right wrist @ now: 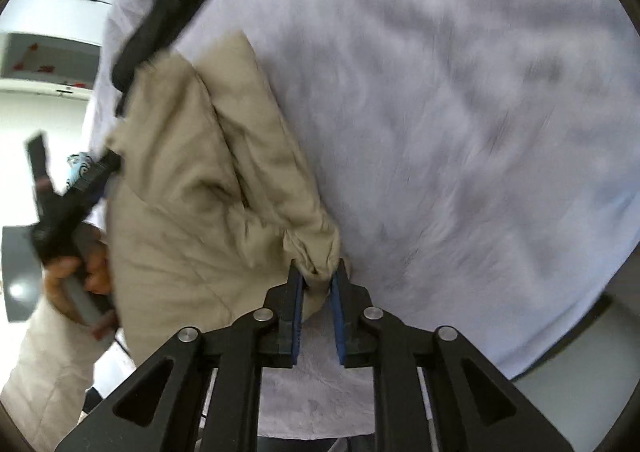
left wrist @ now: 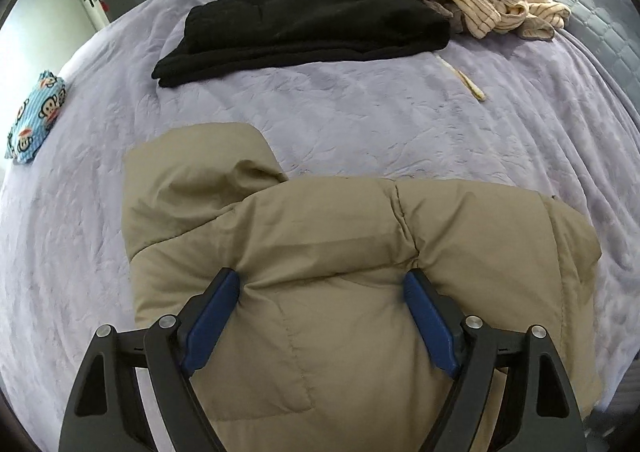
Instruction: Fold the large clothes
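Left gripper (left wrist: 320,292) jaws spread, pressed on near khaki puffer jacket (left wrist: 340,252) | right gripper (right wrist: 316,284) pinched jacket cuff (right wrist: 320,252) | jacket lay near edge of purple bed (left wrist: 360,124) | advice: pin body, carry sleeve across flat | folded black garment (left wrist: 300,28) far

Your khaki-tan puffer jacket (left wrist: 340,260) lies on a pale lavender blanket (left wrist: 360,124), and both of your grippers are black with blue finger pads (left wrist: 212,320). Behind it you have a plain black folded garment (left wrist: 304,28), a cream garment with thin dark stripes (left wrist: 472,0), and a sky-blue pouch printed with cartoon monkey faces (left wrist: 36,112).
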A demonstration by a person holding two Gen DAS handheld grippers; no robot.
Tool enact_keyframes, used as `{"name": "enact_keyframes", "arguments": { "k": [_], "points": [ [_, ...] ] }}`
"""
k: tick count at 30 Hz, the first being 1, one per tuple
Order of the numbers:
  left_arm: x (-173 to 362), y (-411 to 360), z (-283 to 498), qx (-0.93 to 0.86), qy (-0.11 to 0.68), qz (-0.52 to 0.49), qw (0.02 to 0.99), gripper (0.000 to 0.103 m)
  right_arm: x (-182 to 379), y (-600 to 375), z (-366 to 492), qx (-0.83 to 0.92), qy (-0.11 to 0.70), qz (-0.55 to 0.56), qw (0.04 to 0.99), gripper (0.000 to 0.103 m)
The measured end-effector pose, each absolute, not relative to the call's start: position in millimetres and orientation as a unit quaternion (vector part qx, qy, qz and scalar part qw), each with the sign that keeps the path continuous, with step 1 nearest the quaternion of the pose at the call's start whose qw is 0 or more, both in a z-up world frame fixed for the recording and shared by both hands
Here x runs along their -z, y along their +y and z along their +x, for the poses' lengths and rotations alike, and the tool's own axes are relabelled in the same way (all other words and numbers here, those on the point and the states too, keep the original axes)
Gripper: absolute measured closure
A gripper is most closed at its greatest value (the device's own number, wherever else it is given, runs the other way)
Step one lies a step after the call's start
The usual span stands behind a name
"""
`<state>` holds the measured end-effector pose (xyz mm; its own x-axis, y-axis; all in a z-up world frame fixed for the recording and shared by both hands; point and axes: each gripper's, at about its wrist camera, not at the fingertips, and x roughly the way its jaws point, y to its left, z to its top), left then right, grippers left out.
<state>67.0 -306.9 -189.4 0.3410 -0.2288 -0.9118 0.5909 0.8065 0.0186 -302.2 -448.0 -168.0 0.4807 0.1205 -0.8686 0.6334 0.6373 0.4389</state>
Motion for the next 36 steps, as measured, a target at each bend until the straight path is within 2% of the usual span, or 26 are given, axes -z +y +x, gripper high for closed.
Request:
{"name": "enact_keyframes", "arguments": {
  "k": [1, 3, 4, 7, 9, 11, 13, 17, 25, 33, 34, 35, 36],
  "points": [
    [190.2, -306.1, 67.4, 0.256, 0.514, 0.175, 0.799, 0.019, 154.9, -449.4, -300.2, 0.165, 0.471, 0.382, 0.778, 0.078],
    [189.3, -302.9, 66.3, 0.256, 0.513, 0.177, 0.800, 0.019, 137.9, -454.7, -292.3, 0.153, 0.457, 0.373, 0.793, 0.036],
    [189.3, -303.4, 66.2, 0.256, 0.512, 0.178, 0.800, 0.019, 129.9, -455.9, -282.6, 0.137, 0.449, 0.368, 0.803, 0.034],
    [189.9, -303.4, 64.7, 0.253, 0.510, 0.185, 0.801, 0.019, 119.6, -450.9, -231.5, 0.108, 0.452, 0.336, 0.819, 0.038],
    [190.6, -304.2, 64.0, 0.250, 0.509, 0.190, 0.802, 0.018, 118.7, -445.0, -197.6, 0.097, 0.461, 0.324, 0.821, 0.047],
    [189.4, -304.1, 63.6, 0.246, 0.508, 0.194, 0.802, 0.018, 136.3, -434.7, -171.8, 0.089, 0.489, 0.306, 0.812, 0.051],
    [184.1, -301.3, 62.9, 0.238, 0.512, 0.196, 0.802, 0.018, 157.2, -426.5, -160.0, 0.106, 0.527, 0.279, 0.796, 0.051],
    [169.2, -288.7, 57.5, 0.232, 0.524, 0.195, 0.796, 0.018, 179.8, -425.5, -156.3, 0.115, 0.535, 0.288, 0.786, 0.051],
    [139.9, -239.0, 29.0, 0.202, 0.554, 0.169, 0.789, 0.018, 180.8, -431.7, -150.9, 0.111, 0.541, 0.296, 0.779, 0.050],
    [132.8, -203.7, 3.5, 0.191, 0.573, 0.160, 0.781, 0.018, 166.8, -423.9, -158.4, 0.122, 0.542, 0.285, 0.782, 0.048],
    [132.6, -197.7, 1.7, 0.189, 0.574, 0.153, 0.781, 0.014, 163.8, -421.7, -160.1, 0.124, 0.541, 0.282, 0.783, 0.048],
    [132.7, -194.1, 1.1, 0.190, 0.576, 0.149, 0.781, 0.002, 161.5, -420.4, -161.9, 0.125, 0.540, 0.281, 0.783, 0.048],
    [132.7, -189.7, 0.3, 0.191, 0.576, 0.143, 0.782, 0.001, 158.7, -418.6, -164.3, 0.127, 0.539, 0.279, 0.784, 0.048]
  ]
}}
